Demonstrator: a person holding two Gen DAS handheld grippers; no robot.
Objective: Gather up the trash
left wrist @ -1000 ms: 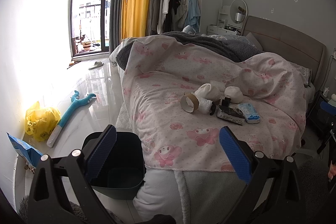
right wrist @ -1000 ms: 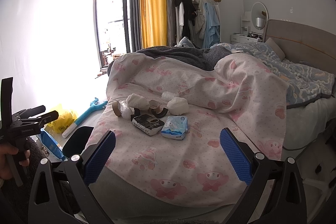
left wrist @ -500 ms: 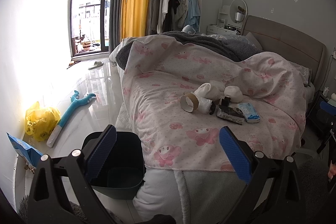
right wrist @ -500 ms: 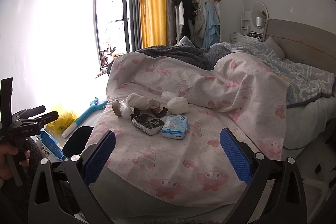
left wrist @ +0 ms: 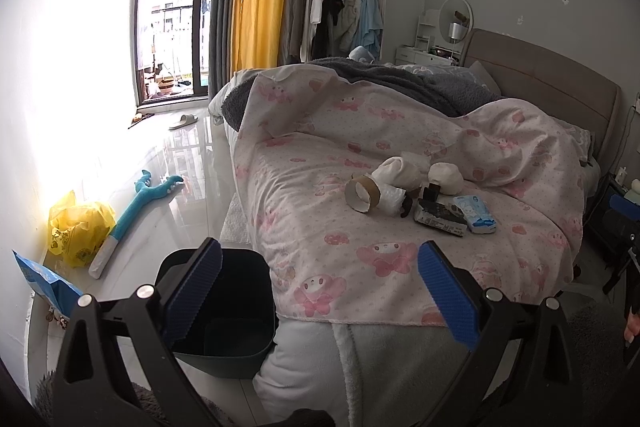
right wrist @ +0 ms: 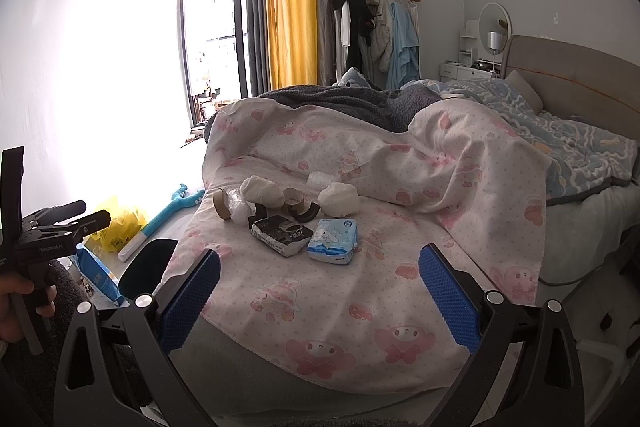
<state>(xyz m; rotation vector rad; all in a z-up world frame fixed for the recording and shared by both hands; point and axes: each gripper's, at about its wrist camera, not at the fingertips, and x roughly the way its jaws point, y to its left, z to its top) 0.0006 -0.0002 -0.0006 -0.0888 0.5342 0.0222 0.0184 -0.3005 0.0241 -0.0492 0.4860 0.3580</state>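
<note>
A heap of trash lies on the pink printed bedspread [left wrist: 340,227]: a brown tape roll [left wrist: 362,191] [right wrist: 221,205], crumpled white paper wads [left wrist: 396,171] [right wrist: 260,190], a black-and-white packet [left wrist: 440,217] [right wrist: 282,235] and a blue tissue pack [left wrist: 476,213] [right wrist: 333,240]. A dark bin [left wrist: 224,311] [right wrist: 146,269] stands on the floor at the bed's near left corner. My left gripper [left wrist: 320,297] is open above the bed edge, well short of the heap. My right gripper [right wrist: 320,297] is open too, empty, near the bed's foot.
On the shiny floor by the window lie a yellow plastic bag [left wrist: 76,231], a teal toy [left wrist: 140,203], a blue bag [left wrist: 44,279] and a slipper [left wrist: 183,121]. A hand [right wrist: 16,303] holds the left gripper's handle. Clothes rack, curtains and headboard stand at the back.
</note>
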